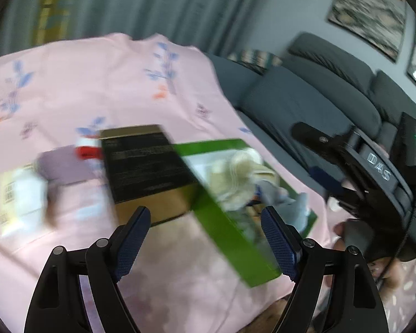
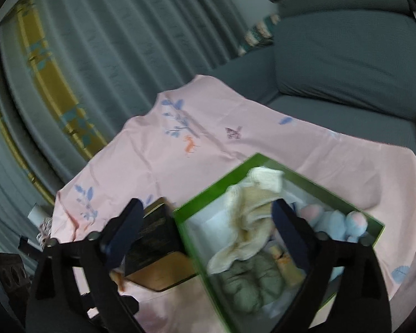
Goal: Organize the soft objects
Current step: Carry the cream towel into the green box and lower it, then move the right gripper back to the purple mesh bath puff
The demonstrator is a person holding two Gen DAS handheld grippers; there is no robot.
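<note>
A pink floral cloth (image 2: 235, 149) covers the surface. At lower right of the right wrist view, the green box (image 2: 191, 238) holds a cream towel (image 2: 252, 216), a grey-green cloth (image 2: 249, 285) and pale blue plush (image 2: 332, 222). Only the left view shows blurred, perhaps labelled, white packets (image 1: 22, 194), and "DAS" on the right tool (image 1: 327, 183). The black-and-gold box (image 1: 147, 166) bears unreadable print. Both the right tool and the left tool (image 1: 205, 238) stand apart, empty.

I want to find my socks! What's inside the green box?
In the green box a cream cloth drapes over a grey-green soft thing, beside fluffy blue-and-pink pieces. Whatever lies under the cloth is hidden.
</note>
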